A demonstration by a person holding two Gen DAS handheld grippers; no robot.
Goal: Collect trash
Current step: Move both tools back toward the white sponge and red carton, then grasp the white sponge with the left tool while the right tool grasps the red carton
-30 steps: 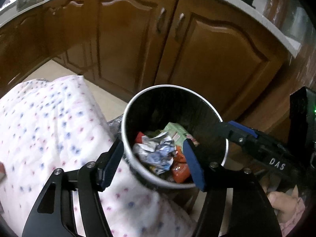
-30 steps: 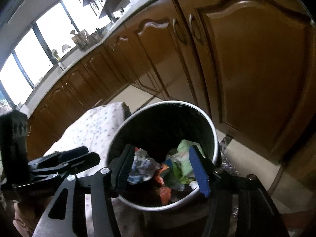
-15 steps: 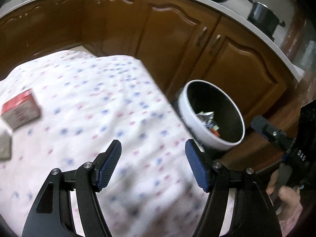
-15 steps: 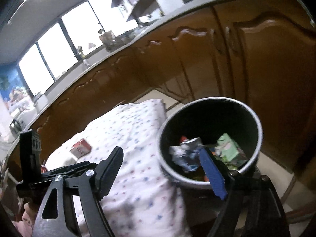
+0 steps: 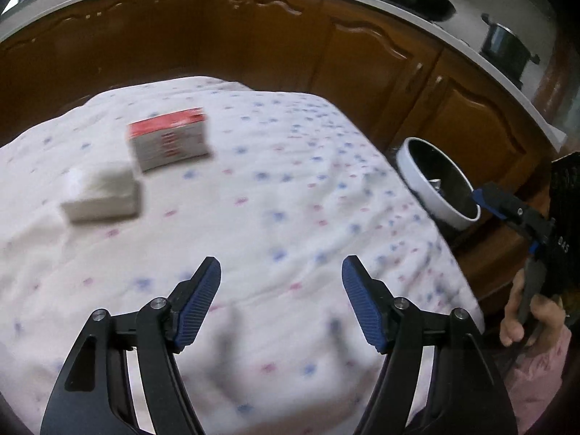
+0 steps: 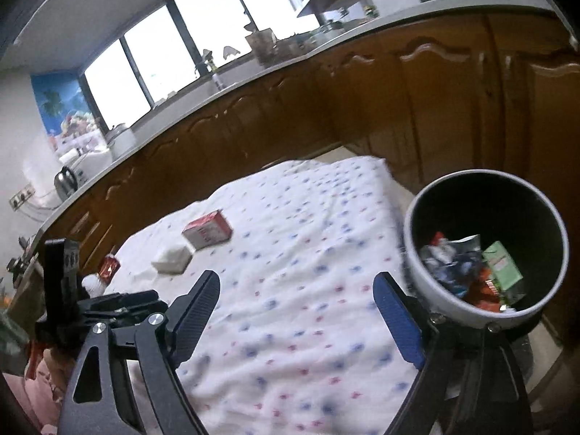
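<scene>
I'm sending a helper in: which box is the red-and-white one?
Find the table under the dotted white cloth. The red-and-white box lies on it, beside a plain white packet. Only the box has a red top band and red print.

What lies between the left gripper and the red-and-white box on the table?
Only bare dotted tablecloth, in the left wrist view, between the open left gripper and the red-and-white box.

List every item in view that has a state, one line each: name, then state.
left gripper: open, empty, above the cloth.
right gripper: open, empty.
trash bin: uncovered, partly filled with wrappers and a green carton, beside the table.
red and white box: closed, lying on the cloth.
white packet: lying beside the box, blurred.
cabinet doors: shut.
</scene>
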